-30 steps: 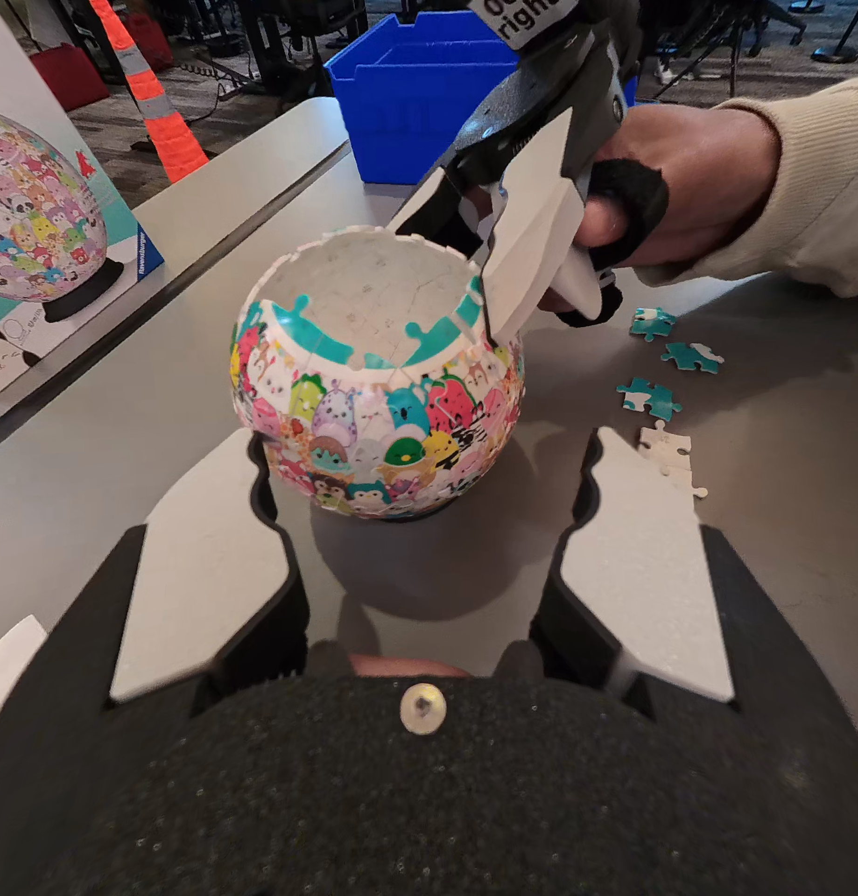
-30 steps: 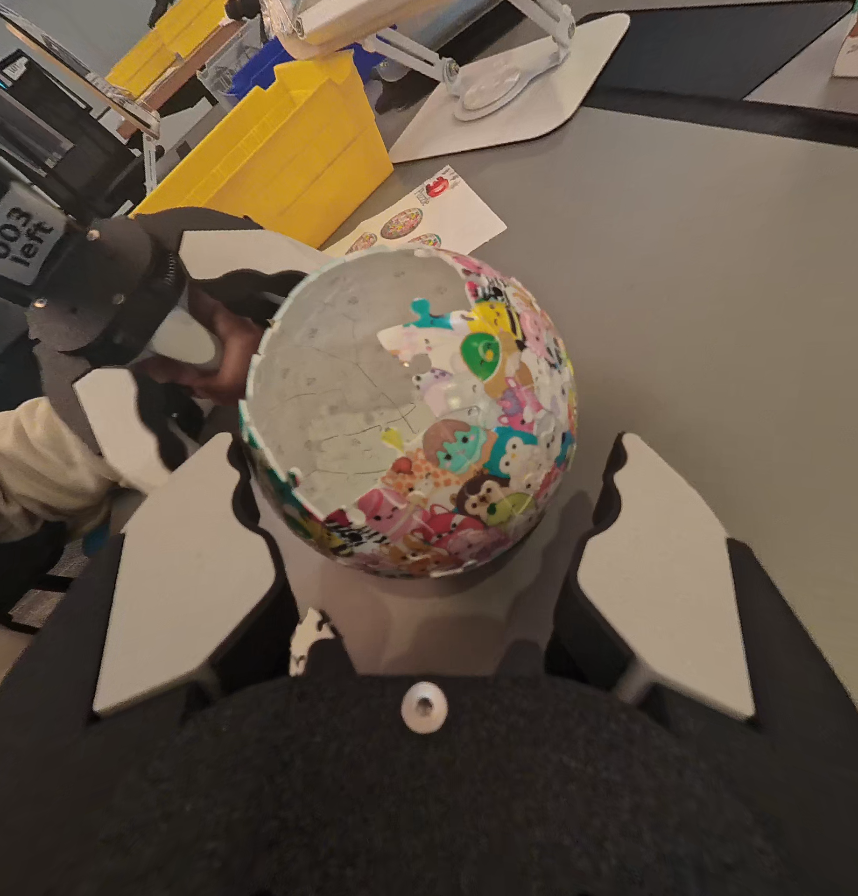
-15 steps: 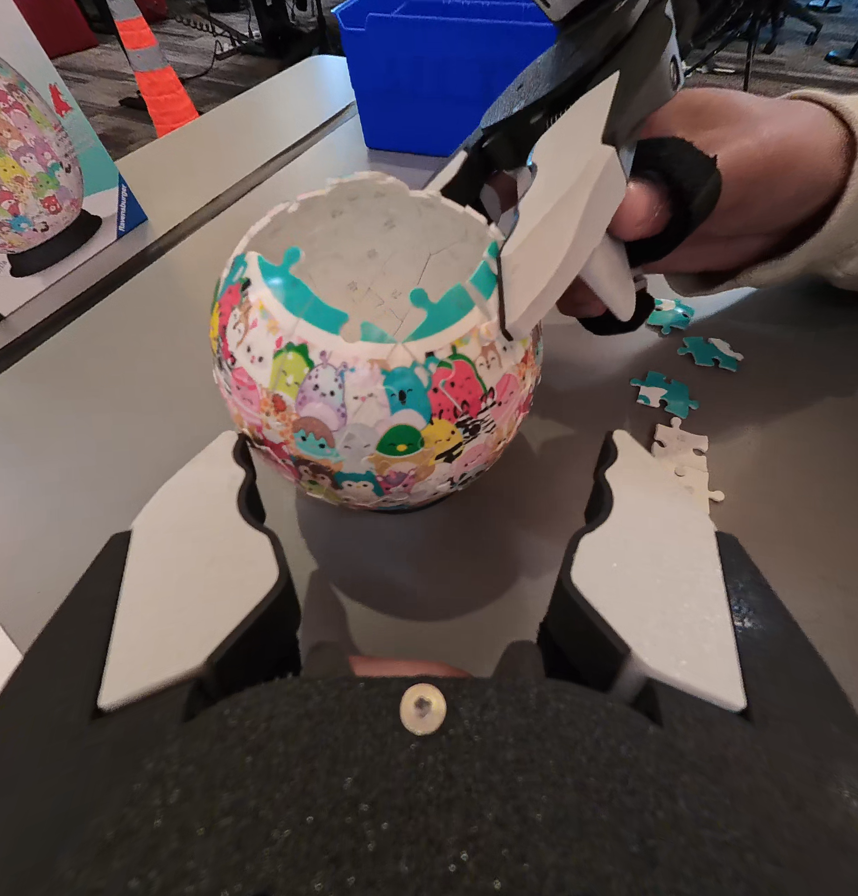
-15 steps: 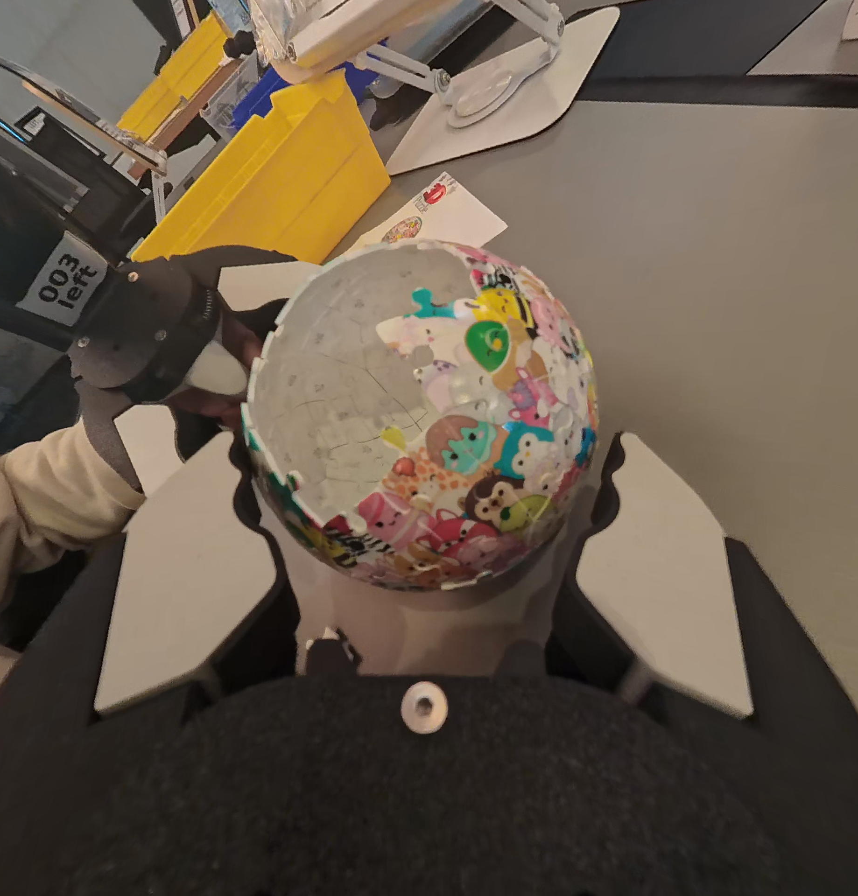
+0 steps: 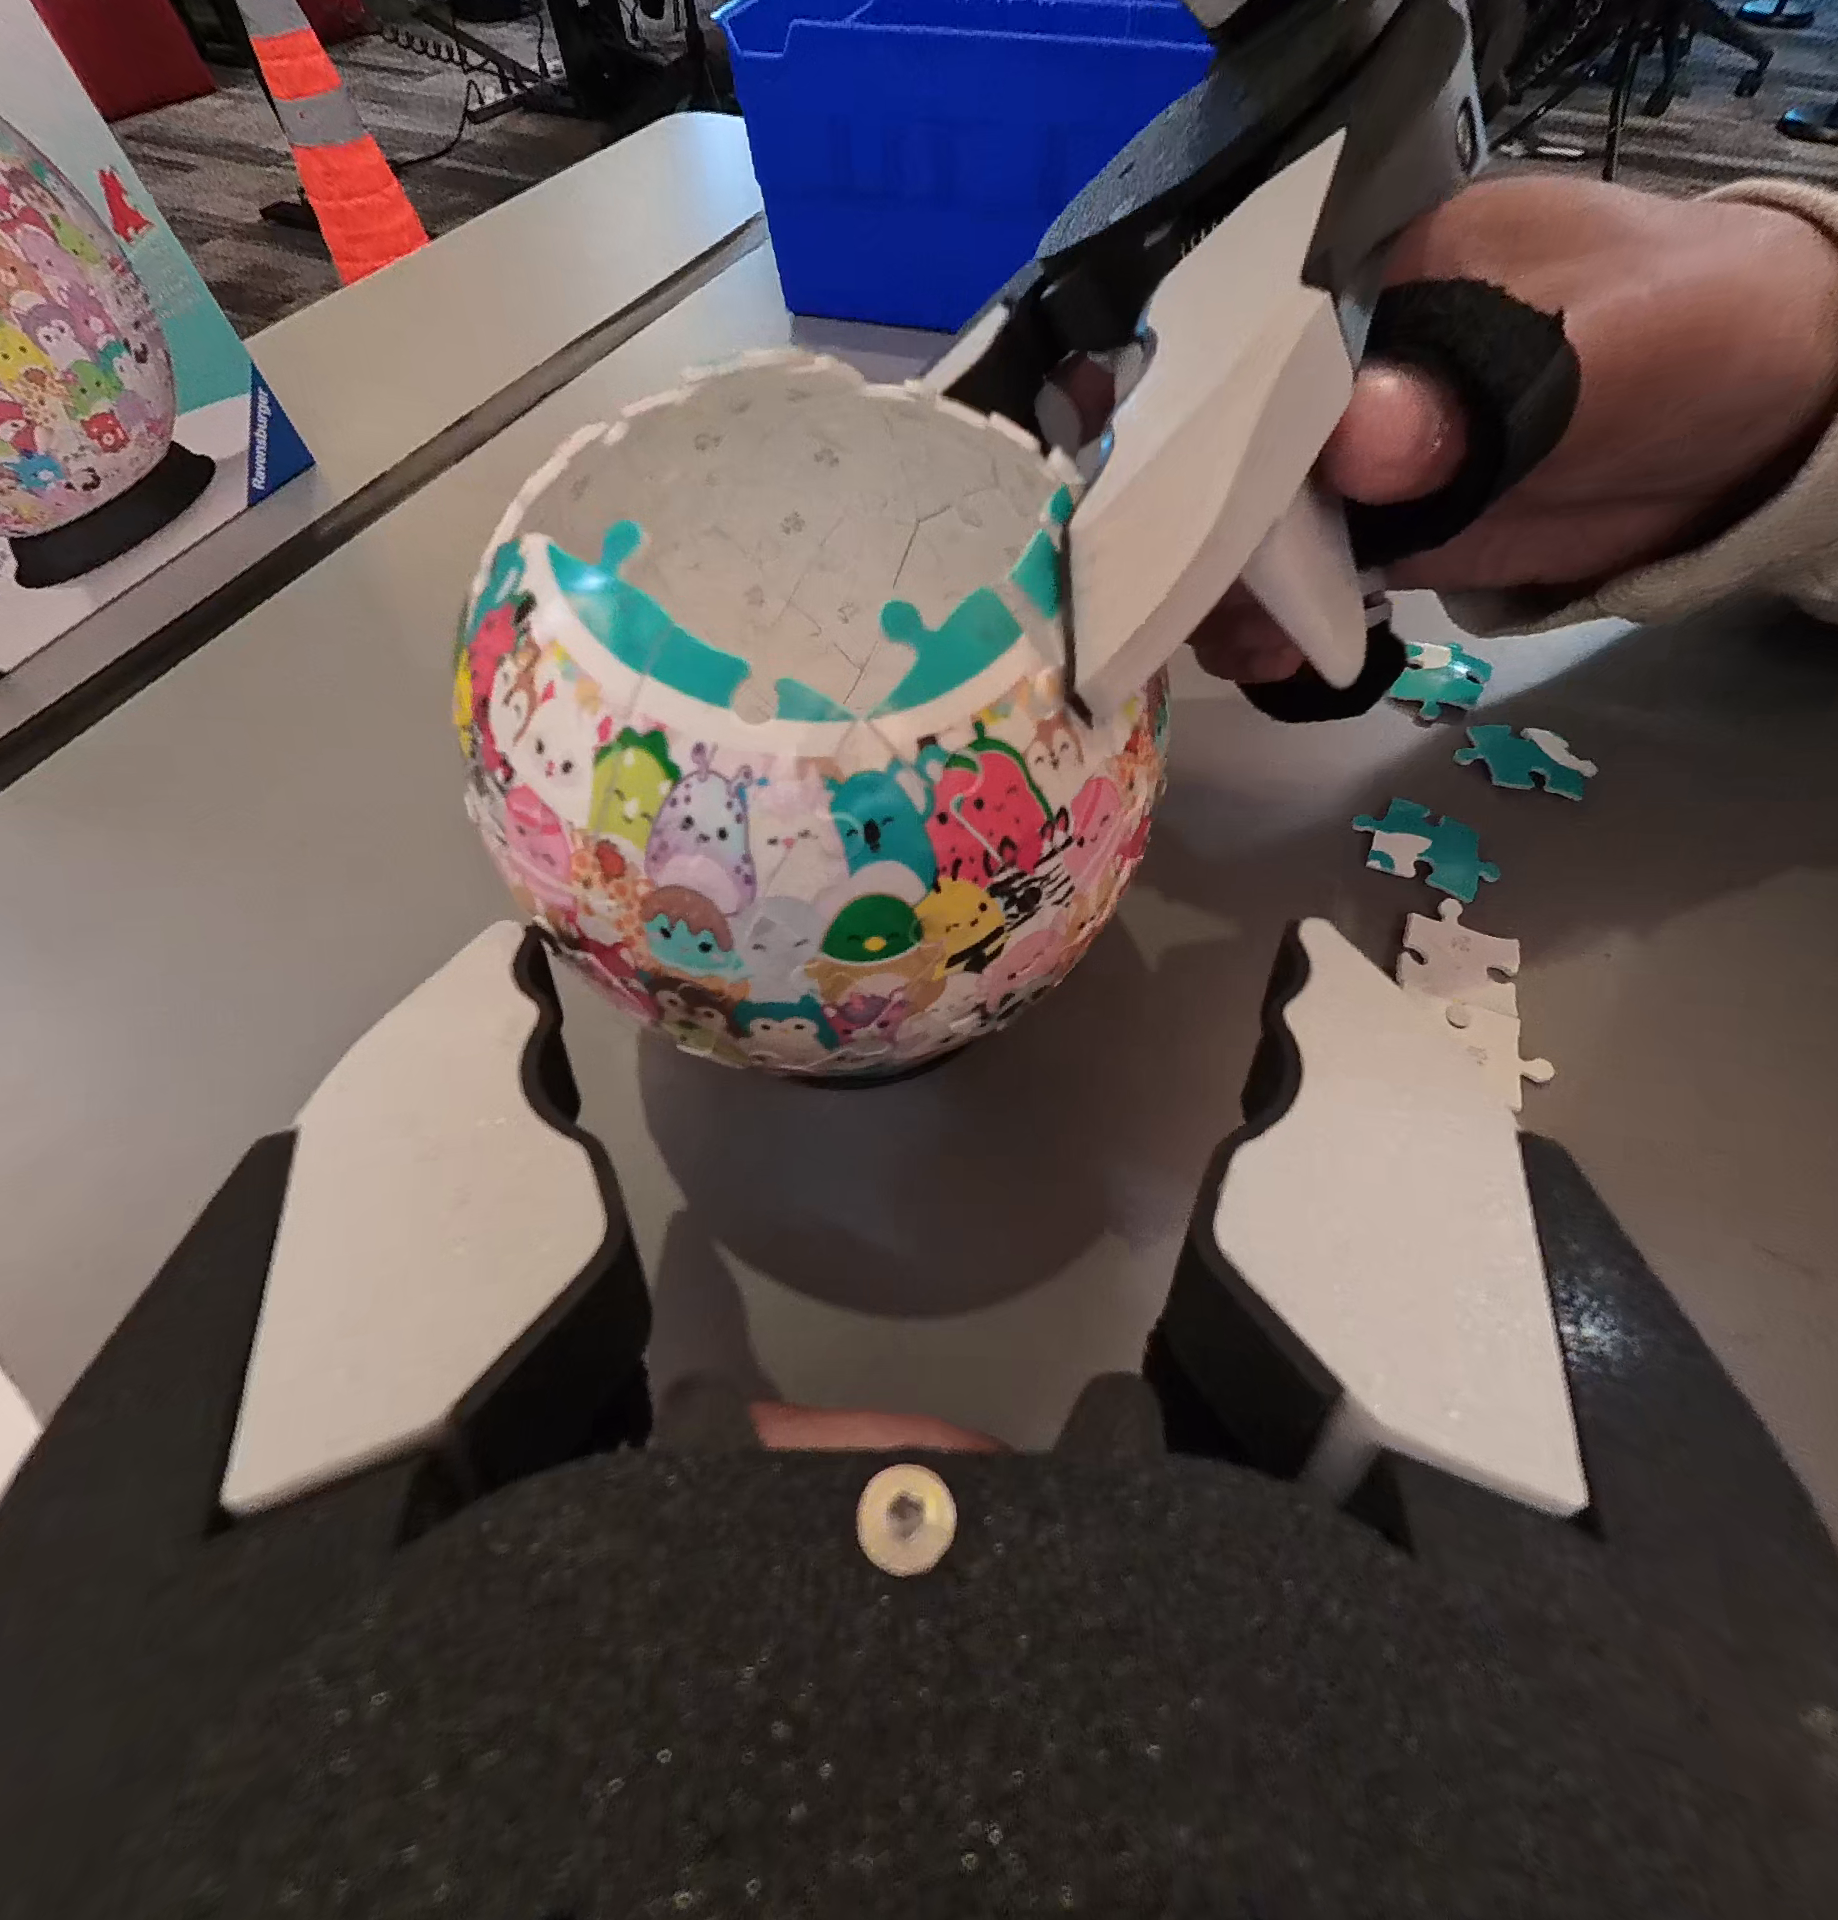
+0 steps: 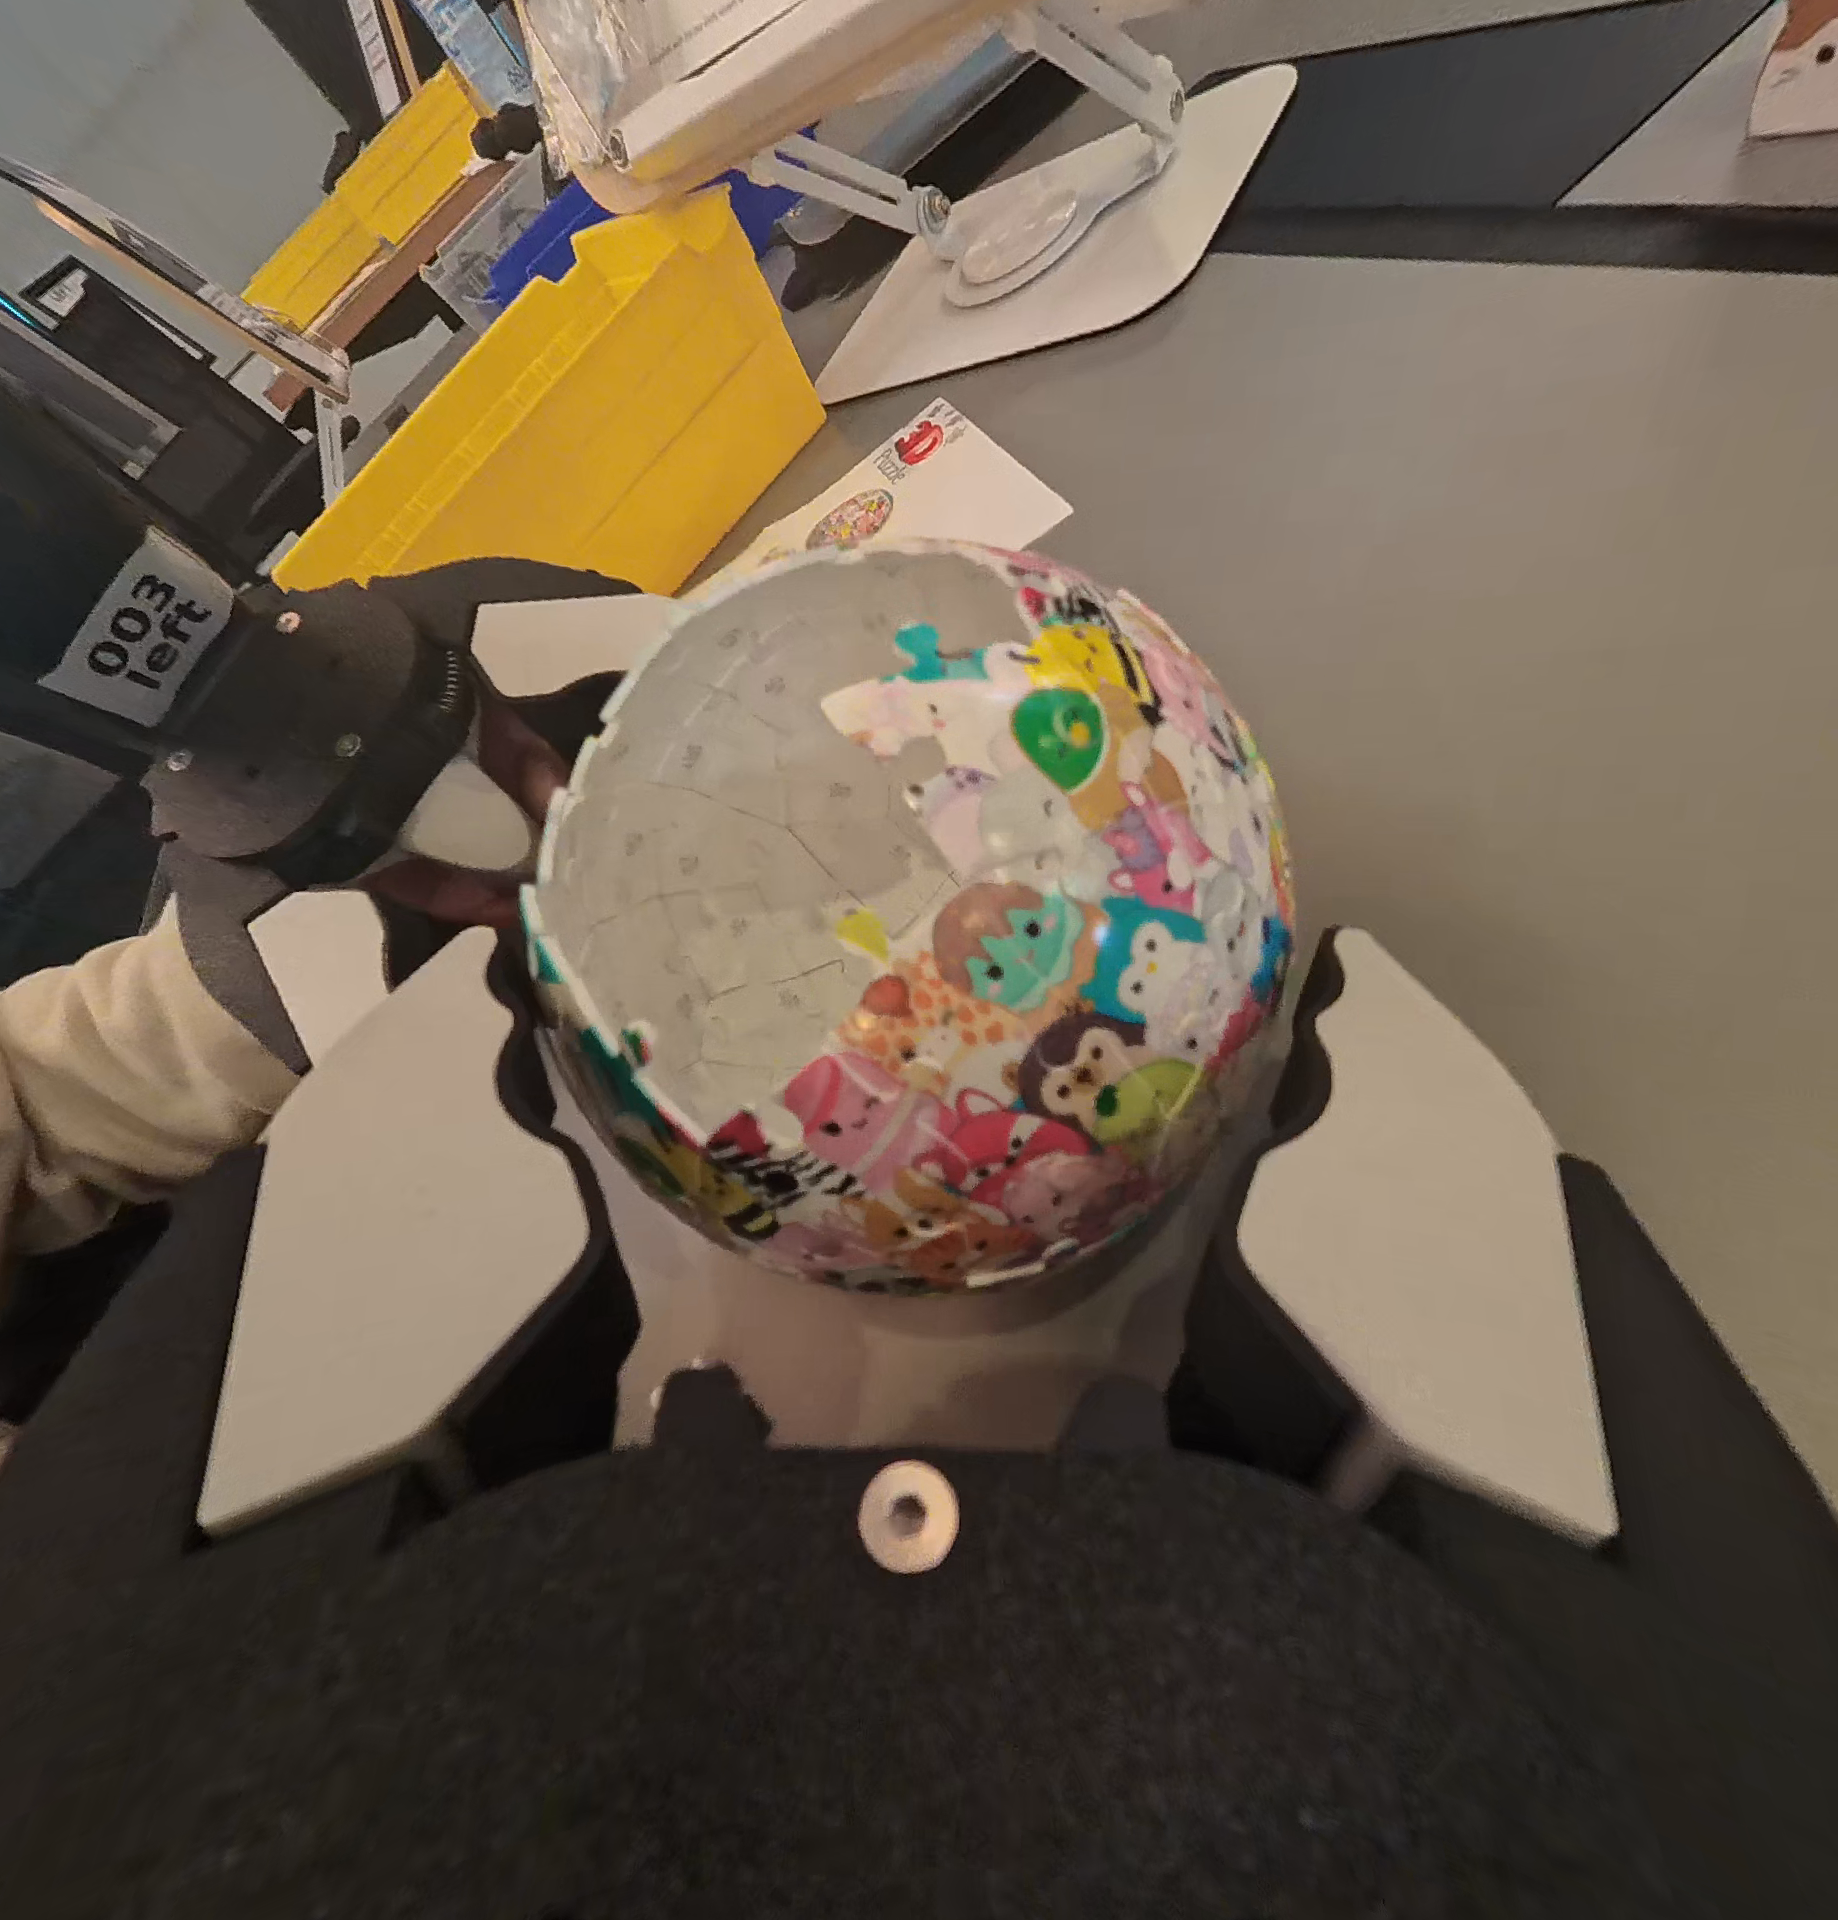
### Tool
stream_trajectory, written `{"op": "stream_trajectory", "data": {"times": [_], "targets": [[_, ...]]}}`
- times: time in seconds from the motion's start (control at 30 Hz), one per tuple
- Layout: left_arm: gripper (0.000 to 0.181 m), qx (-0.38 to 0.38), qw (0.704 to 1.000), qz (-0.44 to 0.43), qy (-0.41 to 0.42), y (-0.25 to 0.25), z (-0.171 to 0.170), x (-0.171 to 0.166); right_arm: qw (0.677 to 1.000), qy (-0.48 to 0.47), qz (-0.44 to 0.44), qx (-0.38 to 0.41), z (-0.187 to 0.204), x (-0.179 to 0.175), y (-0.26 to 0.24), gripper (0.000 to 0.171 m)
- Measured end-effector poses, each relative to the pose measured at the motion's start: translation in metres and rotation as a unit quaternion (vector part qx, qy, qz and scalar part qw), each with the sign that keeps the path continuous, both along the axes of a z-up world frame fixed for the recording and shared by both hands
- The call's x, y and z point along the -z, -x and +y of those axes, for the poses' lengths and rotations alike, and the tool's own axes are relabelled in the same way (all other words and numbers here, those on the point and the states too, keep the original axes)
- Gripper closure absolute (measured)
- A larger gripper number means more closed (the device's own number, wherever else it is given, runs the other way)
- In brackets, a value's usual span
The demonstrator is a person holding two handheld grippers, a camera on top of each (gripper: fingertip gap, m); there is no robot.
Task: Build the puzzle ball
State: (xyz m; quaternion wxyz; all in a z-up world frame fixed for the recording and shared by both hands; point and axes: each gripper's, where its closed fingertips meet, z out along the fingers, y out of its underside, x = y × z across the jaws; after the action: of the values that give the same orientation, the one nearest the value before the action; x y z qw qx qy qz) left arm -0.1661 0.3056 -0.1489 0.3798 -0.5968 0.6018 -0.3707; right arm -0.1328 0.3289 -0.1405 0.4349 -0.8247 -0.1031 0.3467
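Nearest in the left wrist view, the left gripper (image 5: 910, 1049) has its fingers wide apart and holds nothing; it hangs just short of the puzzle ball (image 5: 811, 748), which sits on the grey counter (image 5: 219, 883). In the right wrist view the right gripper (image 6: 910, 1049) also has its fingers spread, one on each side of the ball's lower half; whether they touch the shell cannot be told, and no piece shows between them.

The ball is, by my judgement, well past halfway: the lower body is a closed shell of colourful printed pieces, and a teal band has begun around the opening. The top is still a wide gap with a jagged rim, the pale inner faces showing through it.

Beyond the ball on the right lie the loose pieces (image 5: 1455, 862) still to be fitted, some teal and some face down. Farther off stand the puzzle box (image 5: 84, 343) and a blue bin (image 5: 946, 156); the right view shows a yellow bin (image 6: 582, 416).
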Motion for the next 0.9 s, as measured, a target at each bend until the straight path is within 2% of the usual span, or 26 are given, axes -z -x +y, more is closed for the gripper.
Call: {"op": "stream_trajectory", "data": {"times": [0.23,0.33,0.53,0.6,0.7,0.8,0.9], "targets": [[0.057,-0.001,1.000,0.002,-0.006,-0.0005,-0.0006,0.0014,1.000,0.004,0.005,0.002,0.0002,0.0008,0.0019,0.035],[0.060,-0.001,1.000,0.000,-0.005,0.0006,0.0004,0.0012,1.000,-0.008,0.000,-0.008,-0.0003,-0.0003,0.0061,0.026],[0.060,0.000,1.000,0.003,-0.010,0.0008,0.0001,0.0026,1.000,-0.010,0.006,-0.016,-0.0001,-0.0007,0.0060,0.026],[0.058,0.000,1.000,0.004,-0.008,0.0004,-0.0004,0.0029,1.000,-0.010,-0.010,-0.011,0.0010,0.0016,0.0031,0.034],[0.056,0.000,1.000,0.007,-0.013,-0.0003,-0.0010,0.0040,1.000,-0.006,-0.001,-0.006,0.0014,0.0013,0.0030,0.034],[0.059,-0.001,1.000,0.005,-0.013,0.0007,0.0000,0.0034,1.000,-0.010,0.007,-0.021,-0.0005,-0.0007,0.0062,0.025],[0.058,0.000,1.000,0.005,-0.012,0.0007,-0.0006,0.0030,1.000,-0.010,-0.002,-0.023,-0.0003,0.0019,0.0056,0.028]]}}
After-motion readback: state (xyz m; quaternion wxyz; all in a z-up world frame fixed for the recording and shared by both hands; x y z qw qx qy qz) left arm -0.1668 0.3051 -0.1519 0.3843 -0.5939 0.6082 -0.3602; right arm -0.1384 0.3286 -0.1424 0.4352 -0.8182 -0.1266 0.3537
